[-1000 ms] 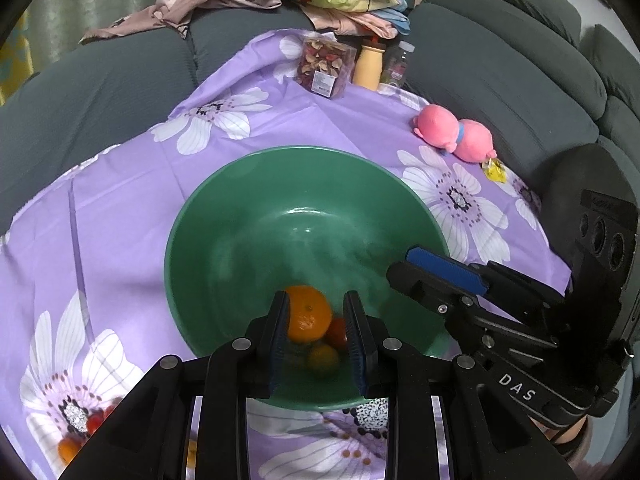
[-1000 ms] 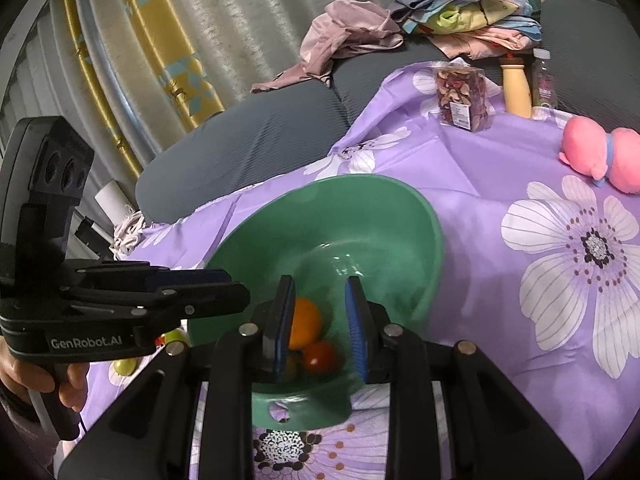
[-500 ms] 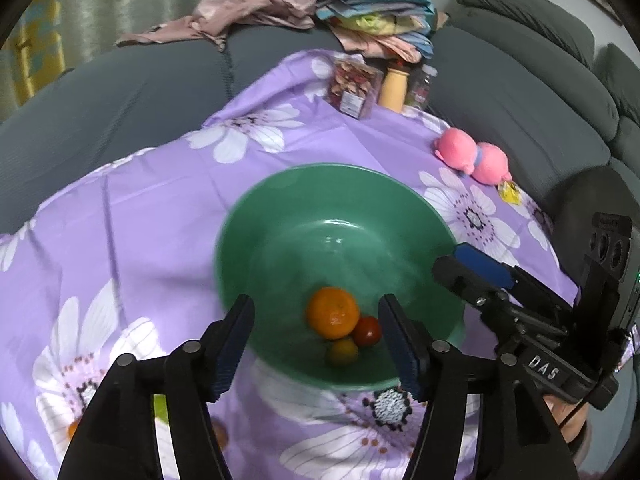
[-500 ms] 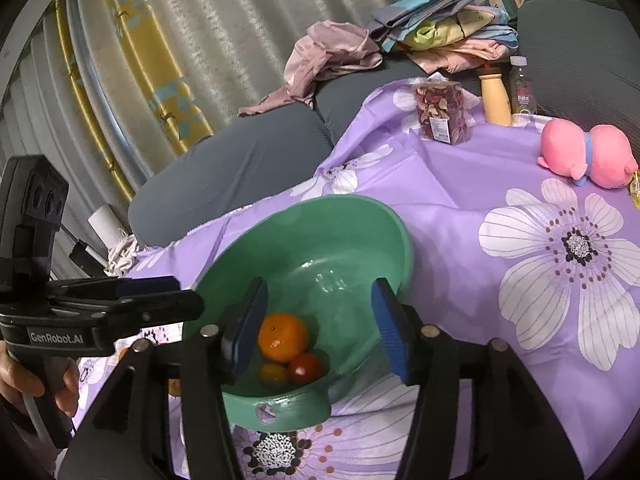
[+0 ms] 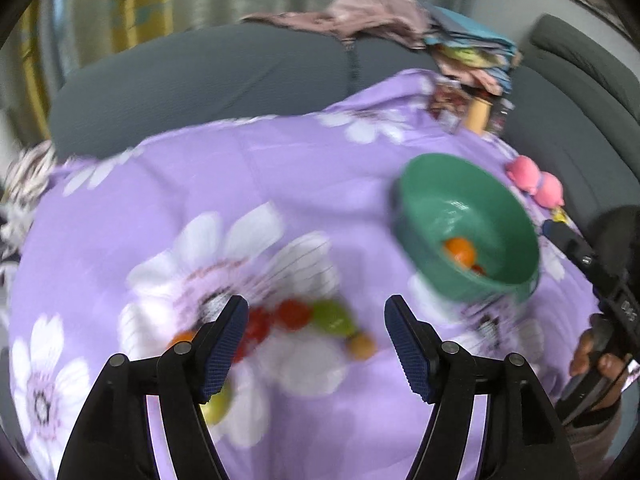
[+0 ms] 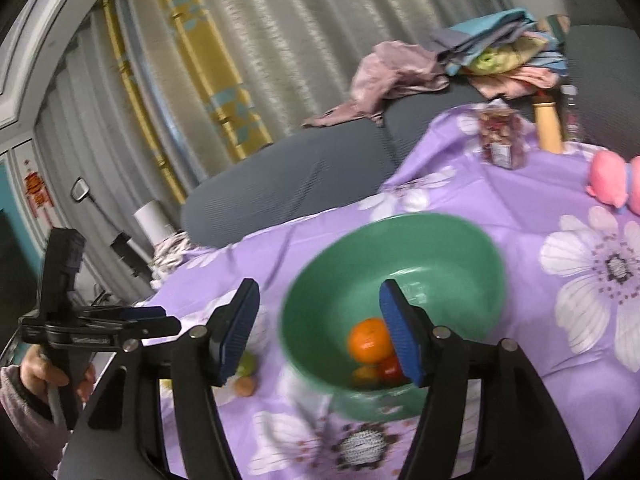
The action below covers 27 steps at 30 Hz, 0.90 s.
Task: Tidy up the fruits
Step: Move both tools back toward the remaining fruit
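Observation:
A green bowl [image 5: 496, 284] [image 6: 344, 276] stands on the purple flowered cloth [image 5: 160, 208] and holds an orange [image 5: 460, 250] [image 6: 370, 340], a red fruit [image 6: 390, 370] and a small yellow fruit [image 6: 362, 376]. Loose fruits lie on the cloth: red ones [image 5: 294, 314], a green one [image 5: 334, 318], a small tan one [image 5: 360, 346] and a yellow-green one [image 5: 218, 408]. My left gripper [image 5: 316, 346] is open and empty above the loose fruits. My right gripper [image 6: 318, 334] is open and empty over the bowl's near left rim.
A pink plush toy [image 5: 536, 184] [image 6: 612, 180], a snack box [image 6: 500, 140] and bottles [image 6: 548, 124] stand at the cloth's far side. Clothes [image 6: 400, 72] lie piled on the grey sofa [image 5: 200, 80]. The views are motion-blurred.
Both grippers opened wide. The left gripper swung left from the bowl to the loose fruits on the cloth. The right gripper drew back and left from the bowl.

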{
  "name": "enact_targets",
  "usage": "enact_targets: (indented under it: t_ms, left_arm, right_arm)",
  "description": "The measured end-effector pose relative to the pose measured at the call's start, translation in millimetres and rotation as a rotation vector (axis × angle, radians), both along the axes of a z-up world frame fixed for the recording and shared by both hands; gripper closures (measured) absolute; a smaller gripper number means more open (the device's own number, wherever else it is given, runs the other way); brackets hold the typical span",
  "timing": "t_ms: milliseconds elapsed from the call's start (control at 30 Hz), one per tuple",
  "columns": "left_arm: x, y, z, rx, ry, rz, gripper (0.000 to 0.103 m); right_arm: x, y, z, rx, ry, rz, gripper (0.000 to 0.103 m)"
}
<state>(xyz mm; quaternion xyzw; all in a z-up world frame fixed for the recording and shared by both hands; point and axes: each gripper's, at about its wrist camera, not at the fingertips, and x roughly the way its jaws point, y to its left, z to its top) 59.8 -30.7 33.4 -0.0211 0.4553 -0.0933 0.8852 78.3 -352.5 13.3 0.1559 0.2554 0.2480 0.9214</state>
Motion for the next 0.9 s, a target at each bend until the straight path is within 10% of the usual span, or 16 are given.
enact_targets:
  t_ms: [567,900]
  left_arm:
    - [-52,55,-35,-0.170,0.061,-0.005,0.032]
    - [-55,73,-42,-0.234,0.054,-0.037,0.032]
  right_arm:
    - [-22,138,-28,-0.144,0.214,0.383,0.039]
    - [3,186,-57,-0.194,0.349,0.429,0.059]
